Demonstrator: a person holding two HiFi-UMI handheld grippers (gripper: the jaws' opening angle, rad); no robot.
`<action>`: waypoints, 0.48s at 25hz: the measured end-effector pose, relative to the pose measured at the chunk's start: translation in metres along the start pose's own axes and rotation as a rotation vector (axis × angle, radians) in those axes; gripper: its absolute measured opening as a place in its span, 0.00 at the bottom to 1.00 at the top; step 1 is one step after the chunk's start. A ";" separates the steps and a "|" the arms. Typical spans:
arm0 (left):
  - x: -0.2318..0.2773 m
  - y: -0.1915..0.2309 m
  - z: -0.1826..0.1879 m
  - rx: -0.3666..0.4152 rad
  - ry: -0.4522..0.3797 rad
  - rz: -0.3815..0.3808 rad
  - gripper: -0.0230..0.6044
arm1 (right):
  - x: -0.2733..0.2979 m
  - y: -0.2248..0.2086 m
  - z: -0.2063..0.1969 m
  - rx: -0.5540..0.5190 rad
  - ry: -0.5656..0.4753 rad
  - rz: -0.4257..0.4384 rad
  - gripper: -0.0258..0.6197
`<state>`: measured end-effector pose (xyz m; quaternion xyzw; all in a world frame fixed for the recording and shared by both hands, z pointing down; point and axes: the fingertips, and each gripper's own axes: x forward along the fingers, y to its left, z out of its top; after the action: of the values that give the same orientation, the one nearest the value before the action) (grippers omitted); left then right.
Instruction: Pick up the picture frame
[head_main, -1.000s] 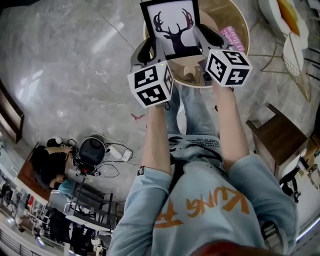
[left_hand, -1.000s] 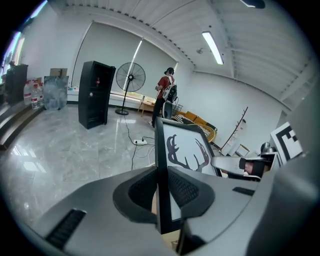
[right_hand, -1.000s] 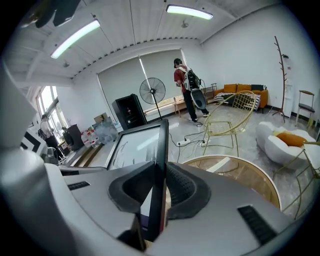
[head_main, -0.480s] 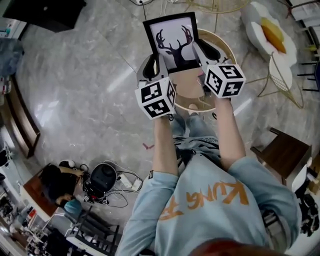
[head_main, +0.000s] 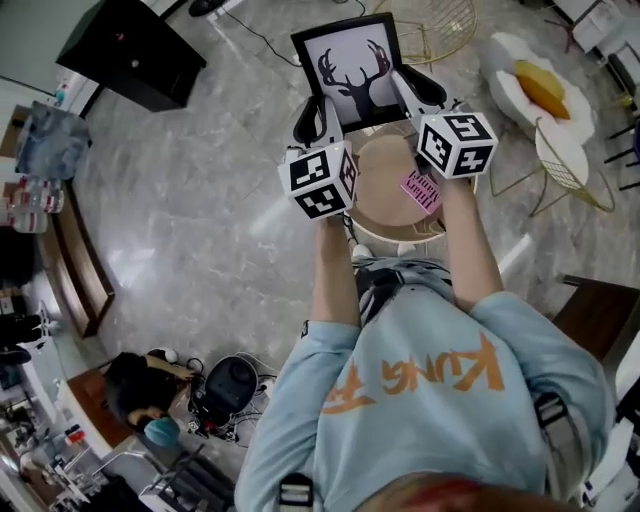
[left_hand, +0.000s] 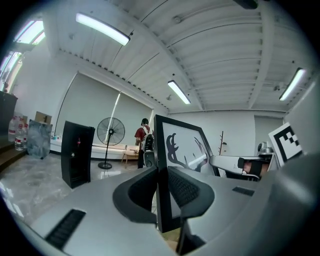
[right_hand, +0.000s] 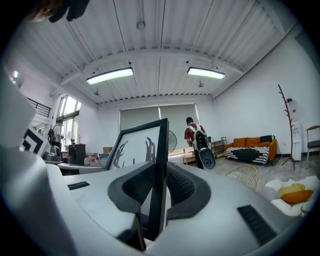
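The picture frame (head_main: 350, 70), black-edged with a dark deer silhouette on white, hangs upright in the air above the round wooden table (head_main: 378, 205). My left gripper (head_main: 314, 114) is shut on the frame's left edge and my right gripper (head_main: 416, 86) on its right edge. In the left gripper view the frame (left_hand: 182, 145) stands edge-on, and the left gripper (left_hand: 162, 192) presses its dark pads on both faces. The right gripper view shows the frame (right_hand: 136, 145) the same way, clamped in the right gripper (right_hand: 159, 190).
A pink printed item (head_main: 421, 190) lies on the table. Around it stand a black cabinet (head_main: 135, 50), a gold wire chair (head_main: 440, 25), a white chair with a yellow cushion (head_main: 540, 90) and a brown stool (head_main: 600, 310). A person (head_main: 140, 395) sits at lower left.
Both grippers have risen together with the frame between them. The table has dropped away below, and the pink item on it now shows in full.
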<state>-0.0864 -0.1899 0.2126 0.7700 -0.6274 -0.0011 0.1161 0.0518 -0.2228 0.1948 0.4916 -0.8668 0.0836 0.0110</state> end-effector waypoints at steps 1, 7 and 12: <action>-0.002 -0.005 0.007 0.009 -0.015 -0.002 0.16 | -0.005 -0.001 0.008 -0.010 -0.017 0.002 0.15; -0.017 -0.018 0.032 0.046 -0.069 -0.006 0.16 | -0.021 0.004 0.033 -0.040 -0.074 0.014 0.15; -0.025 -0.022 0.037 0.056 -0.088 -0.001 0.16 | -0.029 0.009 0.039 -0.056 -0.096 0.023 0.15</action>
<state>-0.0761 -0.1683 0.1687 0.7726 -0.6311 -0.0178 0.0667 0.0620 -0.1999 0.1519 0.4844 -0.8740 0.0357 -0.0180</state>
